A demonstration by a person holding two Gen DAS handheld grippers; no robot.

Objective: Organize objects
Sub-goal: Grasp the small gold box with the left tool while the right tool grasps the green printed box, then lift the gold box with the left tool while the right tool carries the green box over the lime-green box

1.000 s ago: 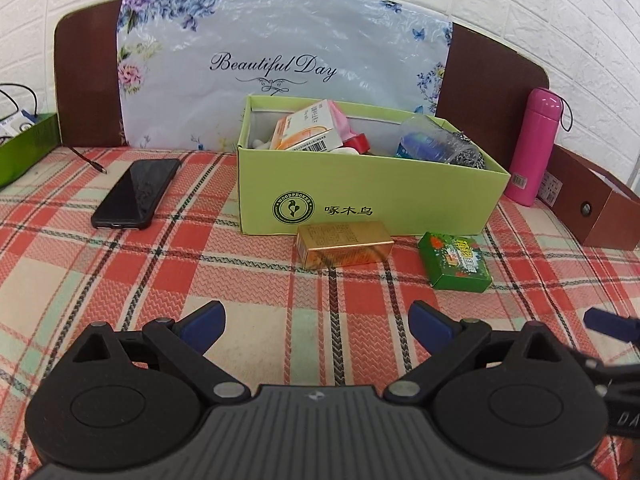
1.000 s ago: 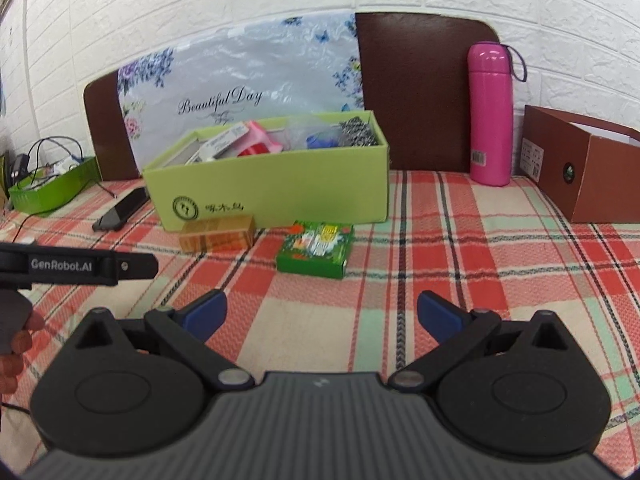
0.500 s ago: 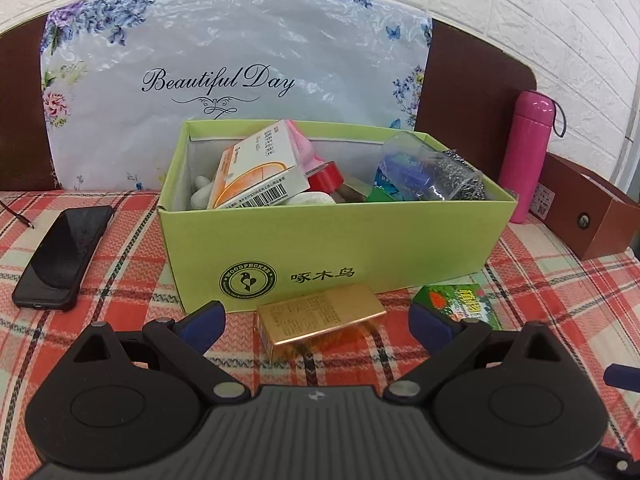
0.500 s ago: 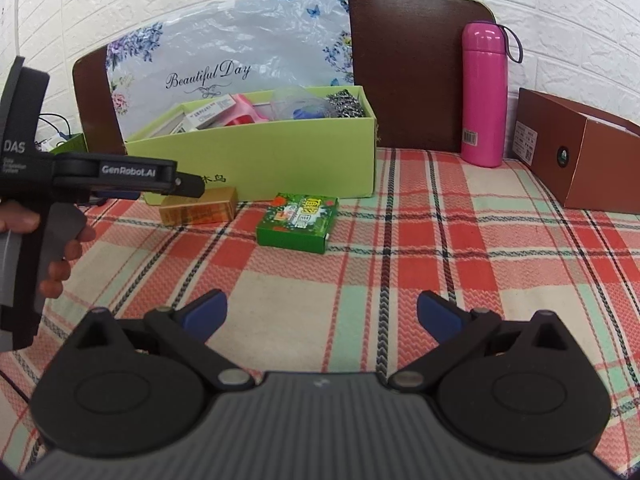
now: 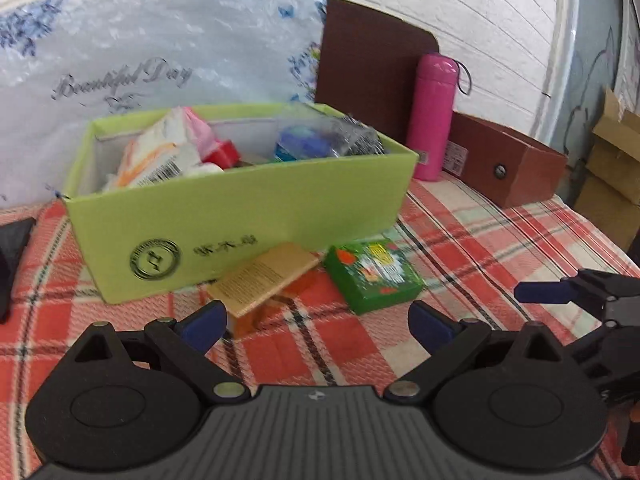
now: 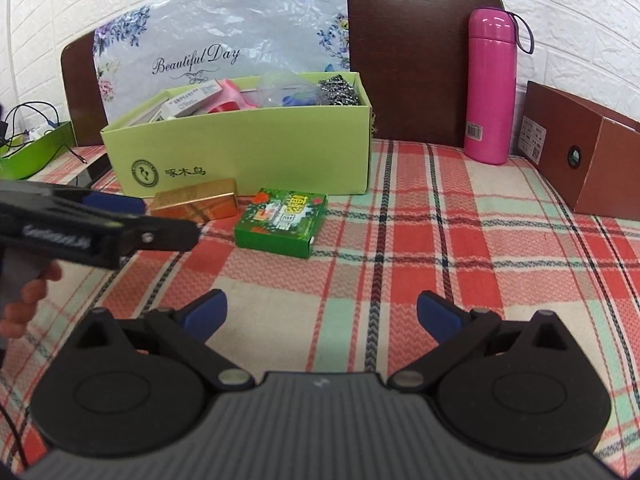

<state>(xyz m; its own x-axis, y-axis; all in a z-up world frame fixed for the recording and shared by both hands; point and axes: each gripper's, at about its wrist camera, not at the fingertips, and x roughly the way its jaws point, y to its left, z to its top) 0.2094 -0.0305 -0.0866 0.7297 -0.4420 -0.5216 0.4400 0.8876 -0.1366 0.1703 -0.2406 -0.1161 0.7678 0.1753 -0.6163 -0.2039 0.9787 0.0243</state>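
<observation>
Left gripper (image 5: 314, 326): jaws spread wide, nothing between them, blue fingertips (image 5: 202, 326) held low over the checked cloth (image 5: 460, 248). The near end of the gold box (image 5: 264, 278) lies just ahead of the left fingertip; whether the two touch cannot be told, as this view is blurred.

Right gripper (image 6: 322, 318): jaws likewise released and holding nothing, hovering over bare cloth nearer the camera, well apart from both small boxes. In the right wrist view, the left gripper enters from the left edge, a person's hand (image 6: 24, 300) on its grip, and its blue tip sits just beside the gold box.

The gold box lies flat on the cloth in front of the large green box (image 6: 256, 152), close to its front wall. The small green box (image 6: 280, 220) lies flat just to the right of the gold one, a narrow gap between them, and also stands clear of the large box.

The large green box is open at the top and holds assorted items: a white and orange carton (image 5: 154, 158), something pink, something red, a clear wrapper with blue contents, and a metal scourer (image 6: 340, 90).

Behind it a floral plastic sheet (image 6: 224, 32) leans on a brown board (image 6: 416, 52). A pink flask (image 6: 490, 88) stands upright to the right, then a brown box (image 6: 580, 152). A phone (image 5: 10, 256) lies at the left edge.
</observation>
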